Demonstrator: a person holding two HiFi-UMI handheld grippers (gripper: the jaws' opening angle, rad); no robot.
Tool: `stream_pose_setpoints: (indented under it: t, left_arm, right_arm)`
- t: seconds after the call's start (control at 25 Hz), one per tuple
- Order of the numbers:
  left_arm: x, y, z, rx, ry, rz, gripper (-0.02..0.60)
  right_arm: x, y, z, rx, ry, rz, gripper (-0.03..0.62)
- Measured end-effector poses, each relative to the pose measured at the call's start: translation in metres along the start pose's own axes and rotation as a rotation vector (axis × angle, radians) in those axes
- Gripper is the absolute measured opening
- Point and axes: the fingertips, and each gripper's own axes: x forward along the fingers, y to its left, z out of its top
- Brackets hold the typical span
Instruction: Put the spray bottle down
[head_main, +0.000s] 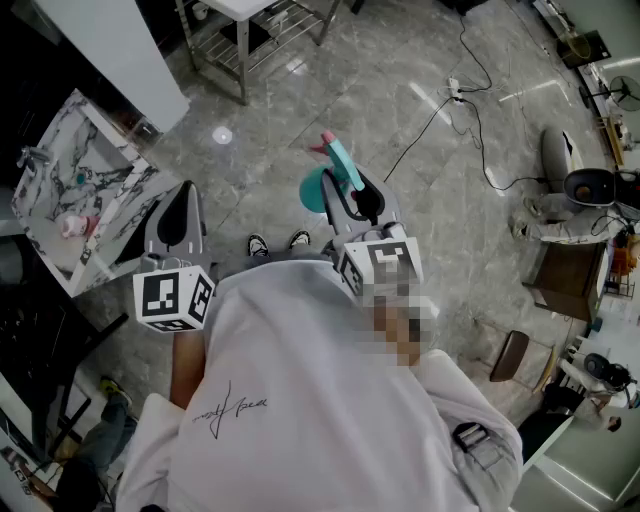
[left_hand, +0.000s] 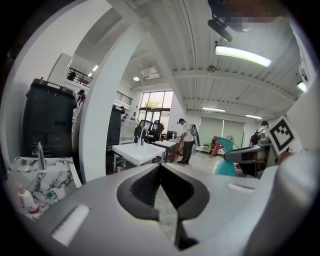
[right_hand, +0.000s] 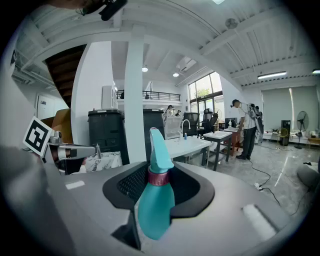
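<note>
The right tongs (right_hand: 153, 171) squeeze the blue-green spray bottle (right_hand: 154, 207) by its fat body, just under its pink ring (right_hand: 158, 177). The top pokes up past the tips. The left tongs (left_hand: 160, 172) are closed with nothing inside. The bottle looks like light, hard, smooth plastic, so it may slip. I count one bottle and two tongs.

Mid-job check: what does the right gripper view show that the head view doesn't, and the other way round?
Only the right gripper view: the right gripper with its jaws closed on the body of the teal spray bottle, plus the far windows and a person standing.
Only the head view: the wearer's shoes on the marble floor, and the cables.
Both: the bottle, the left gripper and the marble-patterned counter.
</note>
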Motion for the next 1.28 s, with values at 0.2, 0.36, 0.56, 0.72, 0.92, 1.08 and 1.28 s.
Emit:
stream_pose_setpoints:
  t: [0.2, 0.36, 0.56, 0.72, 0.92, 1.08, 1.28]
  left_arm:
    - [0.004, 0.007, 0.003, 0.000, -0.002, -0.015, 0.006]
    - [0.002, 0.014, 0.002, -0.009, 0.000, -0.026, 0.006]
    - [-0.002, 0.021, -0.006, -0.021, 0.010, -0.044, 0.006]
    - [0.001, 0.024, -0.012, -0.033, 0.024, -0.051, 0.006]
    - [0.012, 0.028, -0.002, -0.036, -0.010, -0.042, 0.006]
    - [0.028, 0.031, 0.002, -0.045, -0.011, -0.039, 0.006]
    - [0.062, 0.031, 0.013, -0.030, -0.009, -0.042, 0.006]
  right_arm:
    - [0.005, 0.003, 0.000, -0.006, 0.006, -0.006, 0.130]
    - [0.007, 0.004, 0.000, 0.009, 0.010, -0.032, 0.130]
    - [0.004, 0.000, 0.005, 0.086, -0.030, -0.058, 0.130]
    - [0.004, -0.001, 0.001, 0.102, -0.026, -0.056, 0.130]
    - [0.019, -0.007, 0.008, 0.109, -0.039, -0.045, 0.130]
    - [0.038, -0.017, 0.013, 0.127, -0.050, -0.031, 0.130]
    - [0.066, -0.038, 0.024, 0.136, -0.060, -0.019, 0.130]
